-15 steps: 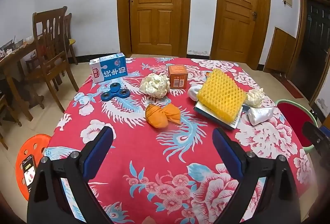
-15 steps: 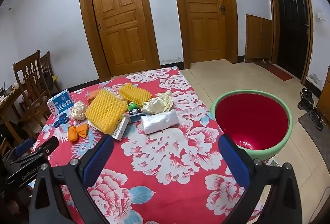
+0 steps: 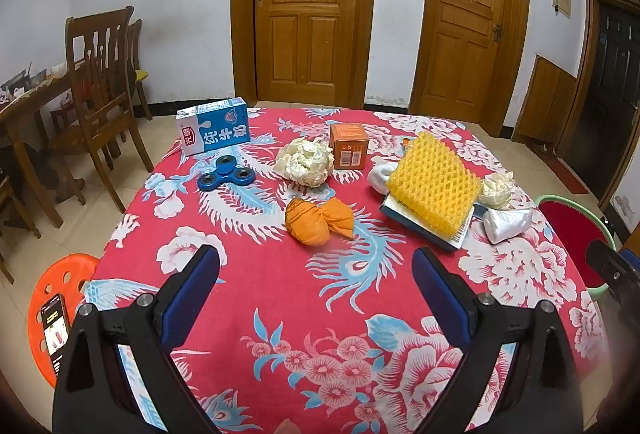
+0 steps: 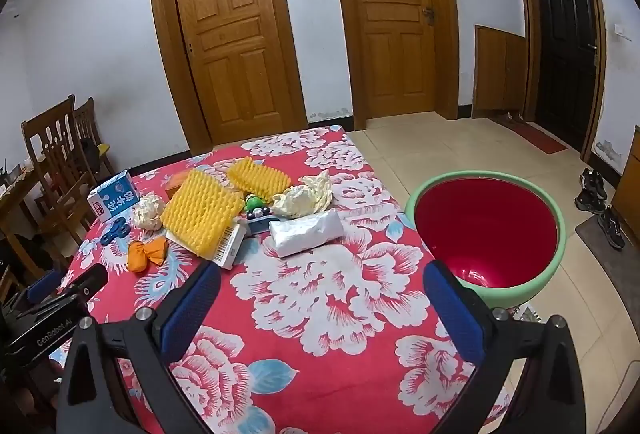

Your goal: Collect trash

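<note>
The trash lies in a loose cluster toward the far half of the surface [image 3: 280, 294], which is draped in a red floral cloth. A crumpled orange wrapper [image 3: 318, 220], twisted at its middle, sits nearest the left claw [image 3: 316, 282], with a cream crumpled paper ball [image 3: 305, 162] just behind it. To the right, a yellow foam net [image 3: 434, 182] with a diamond lattice rests on a flat barcoded box [image 3: 448, 232], beside a white plastic packet [image 3: 506, 224] and a second paper wad [image 3: 496, 188].

Only the left view shows the orange stool [image 3: 52, 298] and the phone [image 3: 54, 326] on it. The right view reveals a second foam net [image 4: 258, 174], a small green toy [image 4: 254, 204] and the whole red bin with a green rim [image 4: 486, 238], standing on the floor at the surface's right edge.

A blue milk carton [image 3: 214, 126], a blue fidget spinner [image 3: 226, 174] and an orange cardboard box [image 3: 349, 146] lie further left.

Both the left claw and the right claw [image 4: 322, 282] gape wide, holding nothing.
</note>
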Tool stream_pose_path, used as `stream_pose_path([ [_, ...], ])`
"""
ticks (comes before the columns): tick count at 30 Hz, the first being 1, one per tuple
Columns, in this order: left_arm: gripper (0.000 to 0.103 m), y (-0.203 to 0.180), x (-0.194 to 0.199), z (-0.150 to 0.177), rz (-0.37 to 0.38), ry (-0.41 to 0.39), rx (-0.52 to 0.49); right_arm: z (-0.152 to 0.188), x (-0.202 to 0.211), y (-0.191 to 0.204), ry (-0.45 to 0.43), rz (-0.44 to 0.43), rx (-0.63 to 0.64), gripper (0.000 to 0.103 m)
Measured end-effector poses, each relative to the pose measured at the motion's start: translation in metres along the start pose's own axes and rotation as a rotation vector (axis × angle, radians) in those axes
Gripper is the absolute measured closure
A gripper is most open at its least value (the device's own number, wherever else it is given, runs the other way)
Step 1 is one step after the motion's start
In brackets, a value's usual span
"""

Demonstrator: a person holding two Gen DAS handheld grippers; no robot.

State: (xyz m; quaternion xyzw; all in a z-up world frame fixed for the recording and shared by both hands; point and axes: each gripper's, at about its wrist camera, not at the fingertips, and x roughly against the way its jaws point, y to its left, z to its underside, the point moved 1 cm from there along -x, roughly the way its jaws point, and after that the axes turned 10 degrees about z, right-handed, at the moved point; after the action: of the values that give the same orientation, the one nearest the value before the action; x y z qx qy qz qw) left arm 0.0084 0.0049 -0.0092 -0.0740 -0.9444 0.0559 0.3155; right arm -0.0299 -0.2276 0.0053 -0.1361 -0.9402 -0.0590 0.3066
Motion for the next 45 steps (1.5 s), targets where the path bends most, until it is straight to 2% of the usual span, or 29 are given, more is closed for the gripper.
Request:
stream_pose_path([
  [45,0.007,0.0021,0.0003,0.0008,0.004,0.004,0.007,-0.0004,-0.0017,0.0003,0.011,0.005,0.005,0.000],
])
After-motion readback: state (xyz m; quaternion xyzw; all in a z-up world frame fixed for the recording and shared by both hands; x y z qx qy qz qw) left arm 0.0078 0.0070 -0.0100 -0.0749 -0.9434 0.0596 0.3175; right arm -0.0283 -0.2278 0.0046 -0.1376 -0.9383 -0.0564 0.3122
